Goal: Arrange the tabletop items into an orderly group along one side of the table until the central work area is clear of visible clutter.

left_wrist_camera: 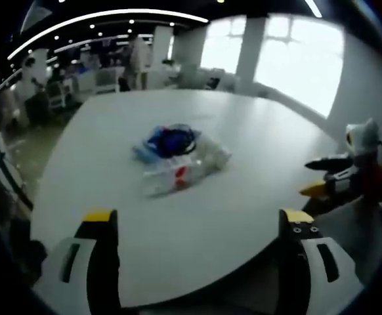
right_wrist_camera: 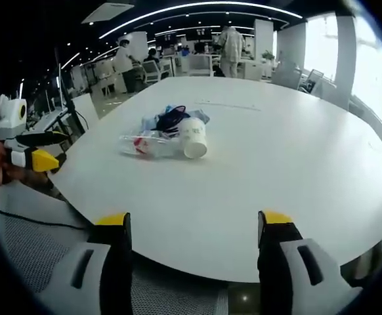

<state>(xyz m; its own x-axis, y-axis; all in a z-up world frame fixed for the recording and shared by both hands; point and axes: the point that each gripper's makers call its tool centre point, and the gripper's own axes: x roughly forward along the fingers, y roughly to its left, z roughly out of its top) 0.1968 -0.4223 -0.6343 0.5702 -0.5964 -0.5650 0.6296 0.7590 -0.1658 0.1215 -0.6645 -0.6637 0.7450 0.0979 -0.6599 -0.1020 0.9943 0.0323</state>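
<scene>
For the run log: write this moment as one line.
stage: approach | left hand-held gripper: open, empty | right hand-held gripper: open, empty | clutter: paper cup on its side, plastic bottle, blue items mid-table, untouched

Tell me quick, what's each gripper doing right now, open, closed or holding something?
Left gripper: open, holding nothing, short of the white table.
Right gripper: open, holding nothing.

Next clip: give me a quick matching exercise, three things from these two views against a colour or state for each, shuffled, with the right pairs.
Things:
1. paper cup
2. cord bundle
3. left tool

States:
A. dark blue, sitting on top of the pile
B. open, holding nothing, at the table edge
C. white, lying on its side

Pairs: 1-C, 2-A, 3-B
</scene>
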